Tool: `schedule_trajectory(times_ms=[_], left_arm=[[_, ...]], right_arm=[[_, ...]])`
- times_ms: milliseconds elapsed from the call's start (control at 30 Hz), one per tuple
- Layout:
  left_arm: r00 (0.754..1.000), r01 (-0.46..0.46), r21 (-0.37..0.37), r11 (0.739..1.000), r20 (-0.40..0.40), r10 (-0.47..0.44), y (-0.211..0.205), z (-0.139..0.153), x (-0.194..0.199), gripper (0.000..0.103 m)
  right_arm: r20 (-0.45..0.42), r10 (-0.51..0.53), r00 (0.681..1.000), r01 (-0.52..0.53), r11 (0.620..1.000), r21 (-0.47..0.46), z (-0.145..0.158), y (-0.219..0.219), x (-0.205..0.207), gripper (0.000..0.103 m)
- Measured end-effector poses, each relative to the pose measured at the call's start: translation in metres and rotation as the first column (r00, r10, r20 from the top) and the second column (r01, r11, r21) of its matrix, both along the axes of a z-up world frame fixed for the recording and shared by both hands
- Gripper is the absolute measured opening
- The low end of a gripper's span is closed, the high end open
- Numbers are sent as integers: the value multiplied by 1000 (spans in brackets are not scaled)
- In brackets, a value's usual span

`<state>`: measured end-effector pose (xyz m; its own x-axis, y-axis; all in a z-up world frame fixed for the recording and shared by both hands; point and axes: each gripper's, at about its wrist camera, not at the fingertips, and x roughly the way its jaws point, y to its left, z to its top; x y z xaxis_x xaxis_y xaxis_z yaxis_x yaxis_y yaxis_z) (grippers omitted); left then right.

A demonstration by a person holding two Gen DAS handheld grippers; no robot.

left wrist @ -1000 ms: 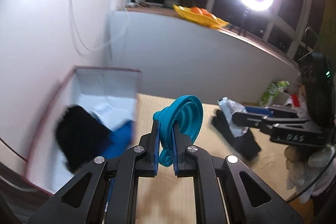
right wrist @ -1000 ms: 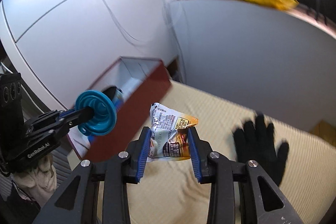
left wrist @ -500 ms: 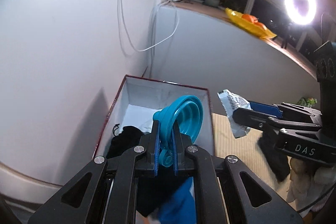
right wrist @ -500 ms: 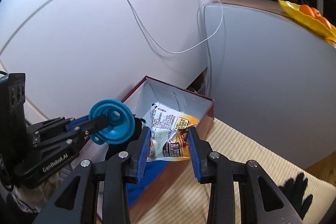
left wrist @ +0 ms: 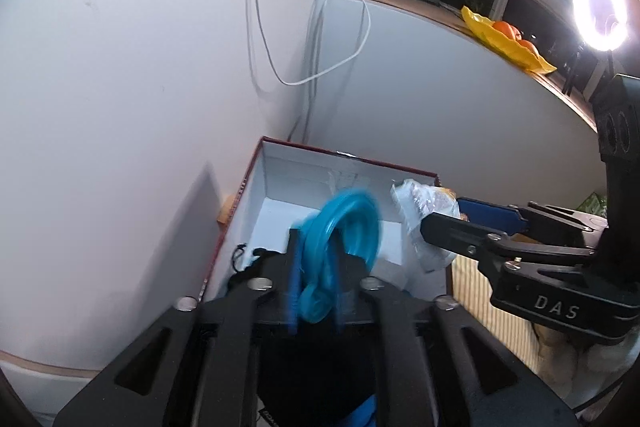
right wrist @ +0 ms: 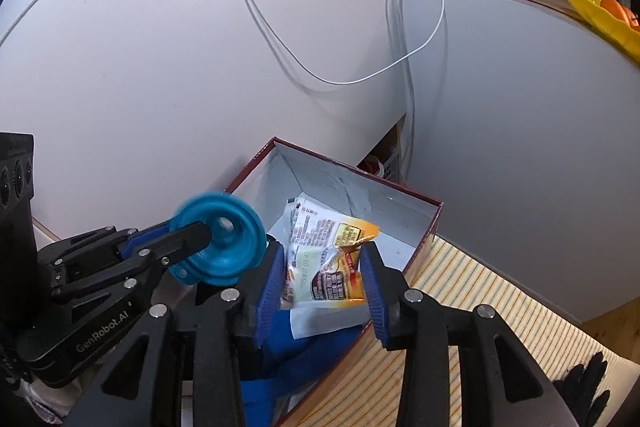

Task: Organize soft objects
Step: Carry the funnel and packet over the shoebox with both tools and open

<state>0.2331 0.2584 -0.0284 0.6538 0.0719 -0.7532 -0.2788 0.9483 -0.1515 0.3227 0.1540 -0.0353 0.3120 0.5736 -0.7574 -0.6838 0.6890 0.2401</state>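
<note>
My left gripper (left wrist: 314, 263) is shut on a teal collapsible funnel (left wrist: 340, 247), blurred, held over the open red box (left wrist: 348, 157) with a white inside. The funnel also shows in the right wrist view (right wrist: 220, 239). My right gripper (right wrist: 324, 267) is shut on a crinkled snack packet (right wrist: 324, 259) and holds it over the same box (right wrist: 360, 183). In the left wrist view the packet (left wrist: 420, 219) hangs at the box's right wall. Black cloth (left wrist: 256, 263) and blue cloth (right wrist: 296, 351) lie inside the box.
The box stands in a corner between white walls, with white cables (right wrist: 360, 79) hanging above it. A striped yellow mat (right wrist: 460, 307) lies right of the box, with a black glove (right wrist: 588, 391) on it. A ring light (left wrist: 600, 11) glows at the top right.
Both grippers have moved left from the mat to over the box, carrying the funnel and the packet. The glove has been left behind on the mat.
</note>
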Motion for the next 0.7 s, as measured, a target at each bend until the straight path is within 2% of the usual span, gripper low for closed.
schedule_trajectory(times_ms=[100, 400, 700], left_arm=[[999, -26, -18, 1000, 28, 27, 5, 6, -6, 44], [998, -12, -1, 1000, 55, 12, -1, 20, -25, 45], [995, 49, 6, 999, 92, -49, -33, 31, -48, 44]], right_arm=[[20, -18, 1000, 18, 1000, 7, 5, -3, 0, 56], [14, -34, 999, 33, 998, 48, 21, -24, -10, 56], [22, -45, 999, 43, 997, 68, 31, -78, -35, 56]])
